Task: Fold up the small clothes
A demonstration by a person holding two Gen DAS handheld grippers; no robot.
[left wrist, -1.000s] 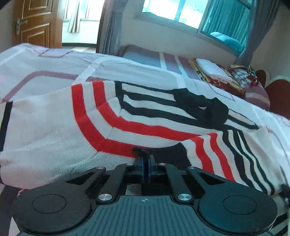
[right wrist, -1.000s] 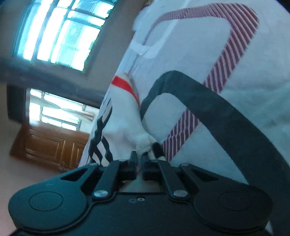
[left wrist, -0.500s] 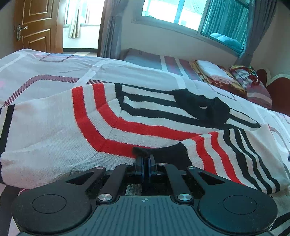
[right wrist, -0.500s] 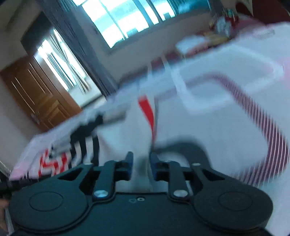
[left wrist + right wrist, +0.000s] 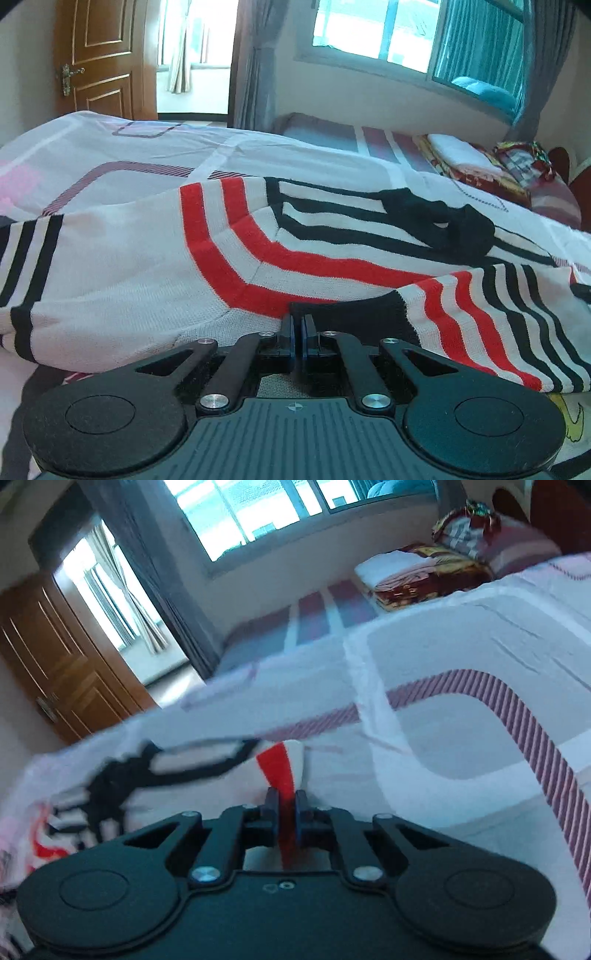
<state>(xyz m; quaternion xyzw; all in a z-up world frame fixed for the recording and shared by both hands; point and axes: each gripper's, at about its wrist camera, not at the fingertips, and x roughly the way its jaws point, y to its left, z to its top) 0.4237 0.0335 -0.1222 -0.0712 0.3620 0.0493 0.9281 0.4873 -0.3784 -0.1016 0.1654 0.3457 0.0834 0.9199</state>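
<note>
1. The striped sweater point(image 5: 258, 258) is lying spread across the middle of the left wrist frame, on the patterned bedsheet point(image 5: 110, 155), with its black collar point(image 5: 439, 221) sitting right of centre.
2. The left gripper point(image 5: 297, 328) is pinching the sweater's near edge at lower centre, its jaws pressed almost together on the knit where a black band is meeting the red stripes.
3. The right gripper point(image 5: 285, 812) is clamping a red-striped part of the sweater point(image 5: 284, 771) at lower centre of its own frame; the cloth is running between the jaws and standing up just beyond them. That view is blurred, so which part of the garment this is cannot be told.
4. The step in hand is probably a fold across the body, with both grips carrying an edge over.
5. To do it well, both grips should be travelling at the same height and pace, keeping the knit lightly taut between them so no slack is bunching under the fold.
6. The carried edge should be landing parallel to the stripes, clear of the collar.
7. Letting go should wait until the cloth is lying flat, since the soft knit is likely to spring back or drag.
8. Folded bedding point(image 5: 424, 572) is sitting at upper right, well apart from the work.
</note>
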